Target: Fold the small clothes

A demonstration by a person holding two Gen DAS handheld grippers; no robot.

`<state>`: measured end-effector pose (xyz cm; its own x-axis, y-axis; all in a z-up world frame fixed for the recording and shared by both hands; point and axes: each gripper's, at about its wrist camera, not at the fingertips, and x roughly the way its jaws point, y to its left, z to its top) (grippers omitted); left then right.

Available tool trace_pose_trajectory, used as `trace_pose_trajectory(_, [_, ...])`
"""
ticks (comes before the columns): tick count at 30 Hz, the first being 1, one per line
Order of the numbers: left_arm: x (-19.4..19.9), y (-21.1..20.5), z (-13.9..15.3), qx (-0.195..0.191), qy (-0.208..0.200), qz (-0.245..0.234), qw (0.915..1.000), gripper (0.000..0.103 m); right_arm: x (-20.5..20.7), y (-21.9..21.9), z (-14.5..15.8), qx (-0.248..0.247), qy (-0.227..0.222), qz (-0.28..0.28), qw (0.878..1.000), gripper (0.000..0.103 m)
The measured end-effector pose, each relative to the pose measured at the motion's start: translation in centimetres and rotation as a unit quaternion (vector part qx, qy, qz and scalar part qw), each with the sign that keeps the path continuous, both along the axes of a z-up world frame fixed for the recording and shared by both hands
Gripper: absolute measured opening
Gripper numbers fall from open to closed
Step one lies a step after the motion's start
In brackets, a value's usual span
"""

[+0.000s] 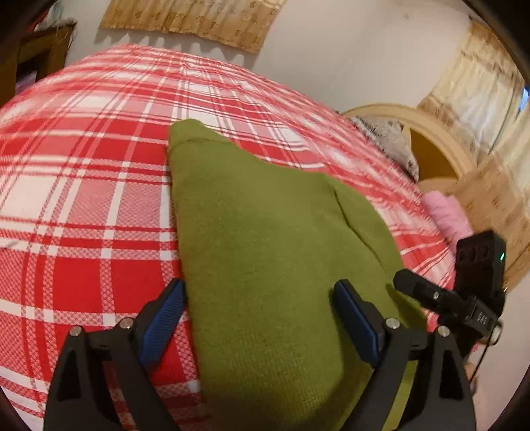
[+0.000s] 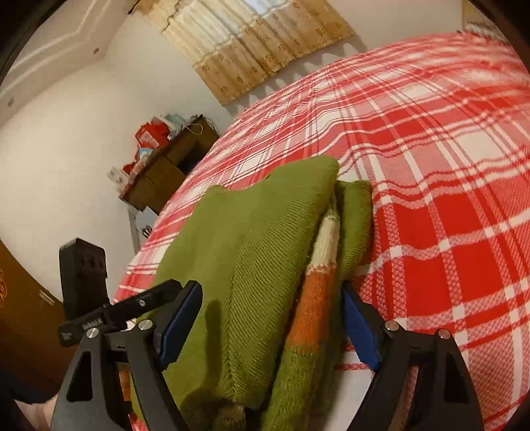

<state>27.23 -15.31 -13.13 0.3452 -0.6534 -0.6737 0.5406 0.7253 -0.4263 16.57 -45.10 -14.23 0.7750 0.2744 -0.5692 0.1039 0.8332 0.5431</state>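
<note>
In the left wrist view, a dark wooden shelf [image 1: 43,56] stands at the far left against the white wall, with a tan patterned curtain [image 1: 188,16] hanging above the bed. The red and white plaid bedspread [image 1: 82,199] fills the left and middle of this view. On it lies the green sweater [image 1: 265,248], folded into a long shape that runs away from the camera and narrows to a rounded end. The left claw [image 1: 258,318] stands wide: its left blue pad sits over the plaid just beside the sweater's edge, and its right pad is above the green knit, so the cloth passes between the pads with neither pressing on it. Further right, the black body of the right claw [image 1: 463,291] shows at the sweater's edge, with a pink cloth [image 1: 447,215] and a cream headboard [image 1: 440,132] beyond it.

In the right wrist view, the left claw [image 2: 99,298] shows as a black block at the left, below a cluttered cabinet [image 2: 159,165] by the wall. The right claw [image 2: 268,318] is spread wide around the near end of the green sweater [image 2: 258,232], where folded layers are stacked and an orange and cream stripe [image 2: 314,281] shows on its right edge. The pads flank the stack without clamping it. The plaid bedspread [image 2: 447,199] fills the right side.
</note>
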Motion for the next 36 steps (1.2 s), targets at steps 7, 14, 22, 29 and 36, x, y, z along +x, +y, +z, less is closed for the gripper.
trace_pose_trajectory(7, [-0.1,-1.0,0.1,0.039,-0.015,0.006,0.9991,0.095,1.3,1.1,0.1,-0.05,0.031,-0.012,0.998,0.084])
trace_pose_trajectory(14, [0.1,-1.2,0.0,0.048,-0.024,0.004,0.9985,0.088,1.5,2.7,0.5,-0.086,0.025,0.015,0.996,0.054])
trace_pose_trajectory(22, [0.0,-1.7,0.1,0.054,-0.03,0.002,0.9981,0.081,2.1,1.9,-0.2,-0.054,0.027,0.023,0.998,0.051])
trace_pose_trajectory(29, [-0.2,-2.1,0.5,0.062,-0.022,0.009,0.9978,0.071,2.3,2.4,0.0,-0.064,0.031,0.023,0.997,0.045])
trace_pose_trajectory(36, [-2.3,-1.6,2.6,0.098,0.019,0.0,0.995,0.048,-0.8,2.9,1.5,-0.002,0.034,0.022,0.999,0.038])
